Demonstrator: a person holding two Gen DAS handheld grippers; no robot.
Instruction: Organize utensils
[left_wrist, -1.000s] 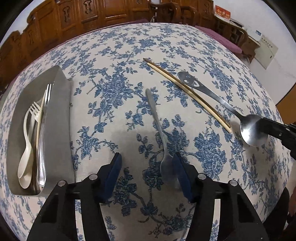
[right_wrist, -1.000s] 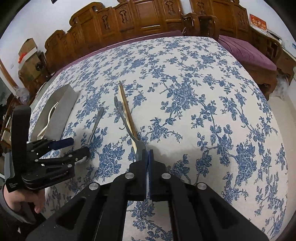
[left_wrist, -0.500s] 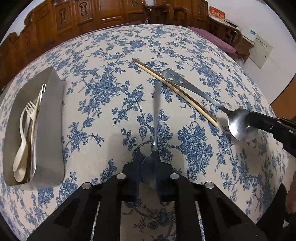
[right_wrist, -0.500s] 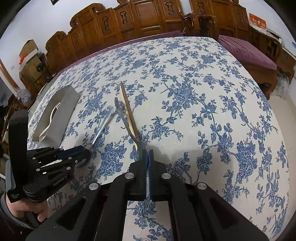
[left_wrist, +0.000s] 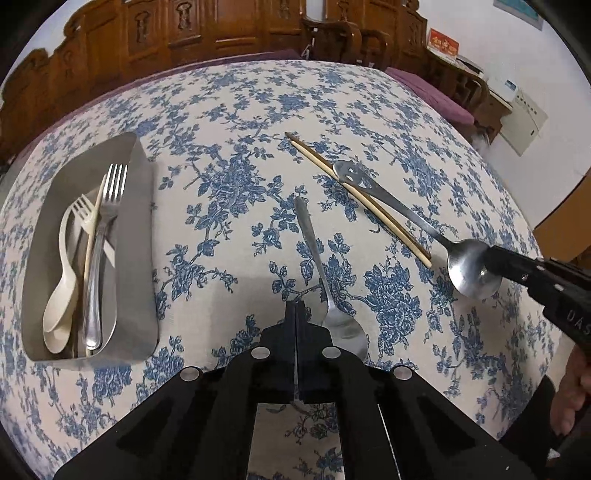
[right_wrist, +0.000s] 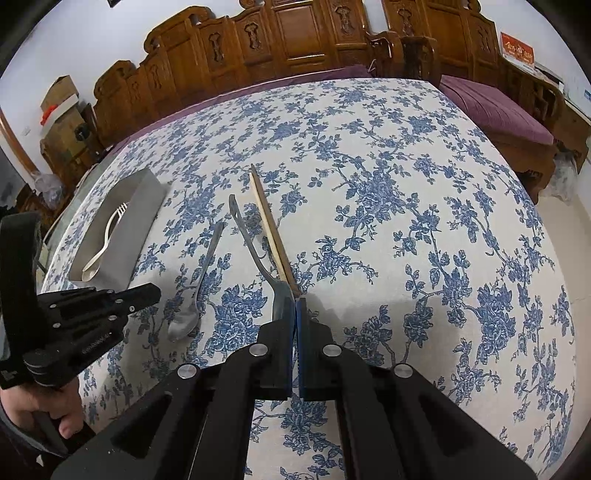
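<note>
L gripper (left_wrist: 296, 308) is sitting jaws pressed together w/ nothing caught, small spoon (left_wrist: 341, 326) lying beside it, missed; R gripper (right_wrist: 295, 306) is pinching big spoon (right_wrist: 281, 295) by its bowl, prob for the tray (left_wrist: 142, 236).

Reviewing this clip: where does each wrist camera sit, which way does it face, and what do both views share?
Left wrist: on the left gripper, angled down over the blue-flowered tablecloth. Its own shut black gripper shows at the bottom, with the right gripper and a hand at right.
Right wrist: on the right gripper, angled down the table toward carved wooden furniture. Its own shut gripper shows at the bottom, with the left gripper and a hand at left.
Shared: grey metal tray, small steel spoon, large steel spoon, wooden chopsticks.
</note>
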